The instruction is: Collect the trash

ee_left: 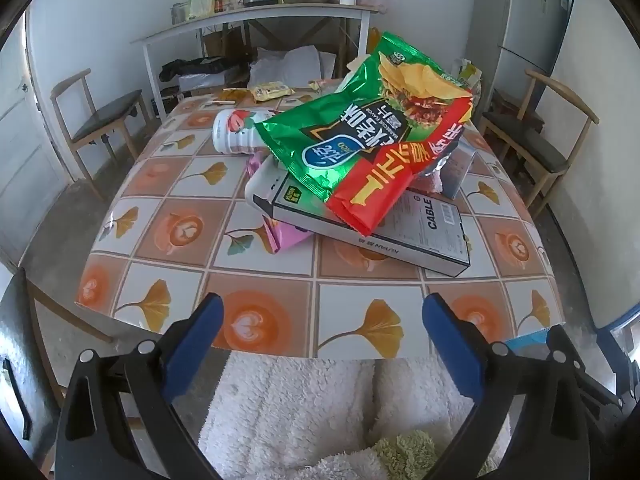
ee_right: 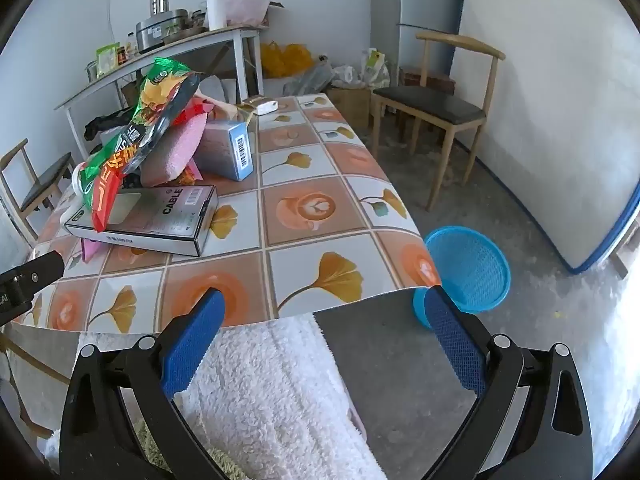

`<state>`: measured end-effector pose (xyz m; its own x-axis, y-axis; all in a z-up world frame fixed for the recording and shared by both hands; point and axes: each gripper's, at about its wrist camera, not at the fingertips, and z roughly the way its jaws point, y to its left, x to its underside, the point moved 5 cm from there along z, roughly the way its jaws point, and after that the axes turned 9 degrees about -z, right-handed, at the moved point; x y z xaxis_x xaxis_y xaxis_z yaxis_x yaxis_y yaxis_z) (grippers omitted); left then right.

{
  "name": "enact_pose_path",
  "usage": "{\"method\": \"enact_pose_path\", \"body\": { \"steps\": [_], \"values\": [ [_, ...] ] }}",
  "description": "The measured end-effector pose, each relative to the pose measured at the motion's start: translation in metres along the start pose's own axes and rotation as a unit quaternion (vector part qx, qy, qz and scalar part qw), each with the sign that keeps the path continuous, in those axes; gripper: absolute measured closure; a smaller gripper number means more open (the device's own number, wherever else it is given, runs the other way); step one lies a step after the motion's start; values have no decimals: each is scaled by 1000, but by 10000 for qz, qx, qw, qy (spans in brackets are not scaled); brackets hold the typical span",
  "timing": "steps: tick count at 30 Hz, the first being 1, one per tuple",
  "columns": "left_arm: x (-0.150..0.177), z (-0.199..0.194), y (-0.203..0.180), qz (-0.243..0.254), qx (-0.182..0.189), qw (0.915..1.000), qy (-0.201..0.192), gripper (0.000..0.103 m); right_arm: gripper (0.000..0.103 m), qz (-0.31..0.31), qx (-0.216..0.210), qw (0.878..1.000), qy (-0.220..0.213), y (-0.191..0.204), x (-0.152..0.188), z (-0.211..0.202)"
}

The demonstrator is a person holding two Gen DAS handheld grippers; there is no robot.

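Trash is piled mid-table, untouched: a chip bag [ee_left: 372, 136] is draped on top, resting on a cable box [ee_left: 400, 232], with a pink wrapper [ee_left: 286, 236] pinned under the box. A bottle [ee_left: 236, 130] is lying on its side just behind the bag. A blue-ended box [ee_right: 234, 150] and a pink sponge [ee_right: 172, 152] are seen leaning in on the pile's right side. Smaller wrappers [ee_left: 272, 90] are scattered at the far edge of the table [ee_left: 192, 280].

A blue basket [ee_right: 468, 268] is set on the floor beside the table's near right corner; nothing is seen in it, so it is judged the bin and collection is judged not yet begun. Every item is left to be moved.

The left gripper [ee_left: 322, 344] is held wide, empty, at the near table edge, well short of the pile. The right gripper [ee_right: 324, 344] is likewise spread wide with nothing gripped, angled over the corner toward the basket. A white fleecy garment [ee_right: 264, 392] is seen below both.
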<state>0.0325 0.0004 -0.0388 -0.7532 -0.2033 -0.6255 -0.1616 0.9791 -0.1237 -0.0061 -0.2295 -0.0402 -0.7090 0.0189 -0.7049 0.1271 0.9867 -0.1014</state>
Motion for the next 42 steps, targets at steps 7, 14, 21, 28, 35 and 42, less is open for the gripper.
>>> {"method": "enact_pose_path", "body": {
  "steps": [7,14,21,28,35,42],
  "values": [
    [5,0,-2,-8,10,10000,-19,6,8,52,17,10000,20,-1,0,1],
    [9,5,-7,1,-11,10000,6,6,8,25,-8,10000,72,-1,1,3],
    [5,6,-1,-26,13,10000,52,6,8,44,-38,9999,91,-2,3,4],
    [5,7,2,-22,-37,10000,35,6,8,30,-55,9999,101,-4,5,4],
    [4,5,1,-11,-64,10000,37,6,8,32,-54,9999,119,-3,4,4],
    [4,5,1,-14,-66,10000,37,6,8,35,-57,9999,117,-2,4,4]
  ]
}}
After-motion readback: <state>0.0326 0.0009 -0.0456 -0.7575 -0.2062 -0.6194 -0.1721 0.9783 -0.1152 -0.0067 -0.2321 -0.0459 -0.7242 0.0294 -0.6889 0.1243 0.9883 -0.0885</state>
